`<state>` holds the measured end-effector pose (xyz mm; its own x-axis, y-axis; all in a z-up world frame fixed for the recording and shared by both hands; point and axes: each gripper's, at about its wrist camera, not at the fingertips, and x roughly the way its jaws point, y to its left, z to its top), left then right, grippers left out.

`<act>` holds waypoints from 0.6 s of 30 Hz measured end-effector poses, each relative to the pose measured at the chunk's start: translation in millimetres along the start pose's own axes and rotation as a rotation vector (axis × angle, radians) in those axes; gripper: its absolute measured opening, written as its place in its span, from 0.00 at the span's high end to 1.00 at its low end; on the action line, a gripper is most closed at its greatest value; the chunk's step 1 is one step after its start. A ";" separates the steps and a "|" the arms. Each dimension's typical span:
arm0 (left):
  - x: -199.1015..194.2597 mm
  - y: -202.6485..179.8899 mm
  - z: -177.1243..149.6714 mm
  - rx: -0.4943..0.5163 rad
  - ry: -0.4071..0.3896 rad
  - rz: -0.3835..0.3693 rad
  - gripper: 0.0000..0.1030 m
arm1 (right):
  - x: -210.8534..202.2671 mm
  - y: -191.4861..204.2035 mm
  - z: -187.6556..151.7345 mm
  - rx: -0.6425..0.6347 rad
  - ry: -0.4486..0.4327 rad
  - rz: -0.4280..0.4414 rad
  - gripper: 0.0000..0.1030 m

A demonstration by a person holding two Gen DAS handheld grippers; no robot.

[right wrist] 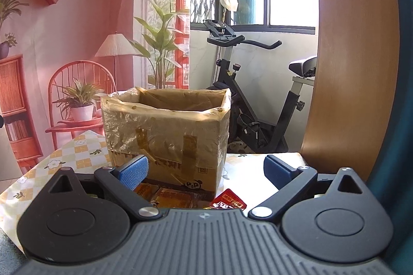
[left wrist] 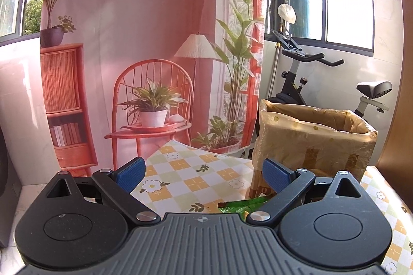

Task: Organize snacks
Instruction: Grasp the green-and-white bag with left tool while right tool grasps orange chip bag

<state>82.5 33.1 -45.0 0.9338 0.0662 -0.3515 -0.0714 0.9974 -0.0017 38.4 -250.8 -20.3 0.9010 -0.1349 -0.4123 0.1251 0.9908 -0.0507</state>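
Observation:
A cardboard box lined with a yellowish plastic bag [right wrist: 167, 130] stands open-topped on the checked flower tablecloth [left wrist: 196, 179]; it also shows at the right of the left wrist view [left wrist: 317, 138]. My left gripper [left wrist: 204, 174] is open and empty, with a green snack packet [left wrist: 240, 206] on the cloth just under its right finger. My right gripper [right wrist: 206, 171] is open and empty in front of the box. A red snack packet [right wrist: 228, 200] and orange-brown packets [right wrist: 170, 197] lie on the cloth below it, partly hidden by the gripper body.
A printed pink room backdrop [left wrist: 155, 42] hangs behind the table. An exercise bike [right wrist: 258, 99] stands by the windows at the back right. A wooden panel [right wrist: 353, 68] rises at the right. The table's left edge [right wrist: 15, 187] is near.

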 end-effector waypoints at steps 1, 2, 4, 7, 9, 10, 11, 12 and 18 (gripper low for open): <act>5.7 -1.8 -2.1 0.000 0.014 -0.004 0.05 | 7.8 -7.5 -0.2 -0.003 0.005 -0.017 0.10; 12.0 -3.6 -4.8 0.000 0.030 -0.011 0.05 | 14.6 -14.1 -1.5 0.002 0.014 -0.029 0.12; 23.0 -5.2 -11.6 0.002 0.059 -0.025 0.05 | 27.0 -23.1 -4.4 0.024 0.038 -0.033 0.17; 34.2 -5.4 -25.6 0.018 0.090 -0.065 0.05 | 39.5 -28.7 -15.2 0.075 0.074 -0.015 0.18; 39.8 -6.0 -35.8 0.039 0.112 -0.087 0.05 | 42.9 -24.0 -25.0 0.089 0.089 0.009 0.18; 43.3 -7.0 -43.3 0.062 0.133 -0.101 0.05 | 45.9 -18.6 -32.3 0.092 0.108 0.025 0.18; 46.2 -7.3 -49.5 0.082 0.151 -0.113 0.05 | 49.2 -12.1 -38.9 0.085 0.125 0.041 0.18; 48.0 -7.0 -55.3 0.097 0.167 -0.122 0.05 | 51.9 -6.4 -44.7 0.077 0.139 0.054 0.18; 52.4 1.4 -83.1 0.116 0.234 -0.179 0.06 | 61.4 41.2 -80.6 0.015 0.242 0.189 0.13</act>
<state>102.2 35.8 -141.2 0.8210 -0.1048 -0.5613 0.1398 0.9900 0.0195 65.4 -217.8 -121.0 0.7840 0.0593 -0.6180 -0.0280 0.9978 0.0602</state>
